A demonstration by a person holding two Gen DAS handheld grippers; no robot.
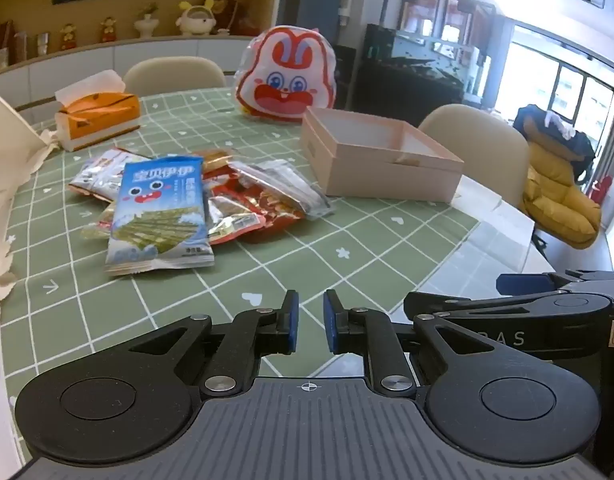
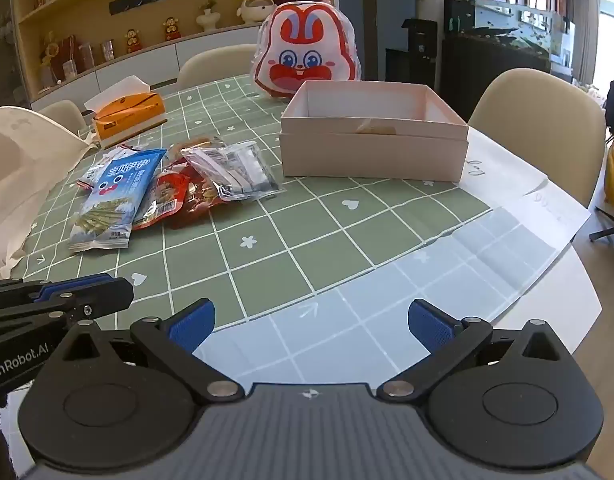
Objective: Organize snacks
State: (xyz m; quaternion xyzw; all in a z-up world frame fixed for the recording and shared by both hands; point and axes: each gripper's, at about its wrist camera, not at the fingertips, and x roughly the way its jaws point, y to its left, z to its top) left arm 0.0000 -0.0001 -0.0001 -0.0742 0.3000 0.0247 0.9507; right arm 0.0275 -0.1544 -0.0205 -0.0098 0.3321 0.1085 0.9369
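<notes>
With the left claw [image 1: 311, 322] clenched empty and the right claw [image 2: 310, 326] released, the blue seaweed packet [image 1: 161, 216], topmost near the worktop's left edge, suits the first pick for the pink box [image 1: 381, 160].

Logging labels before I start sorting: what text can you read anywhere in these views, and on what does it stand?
"GenRobot.AI": side of the black left gripper, first letter cut off.
"BAS": body of the black right gripper, partly hidden.
"宝贝伊伊": blue seaweed snack packet; its smaller print is blurred.
Orange tissue box: logo too small to read.
Red snack packets and clear striped packet: print unreadable.
</notes>
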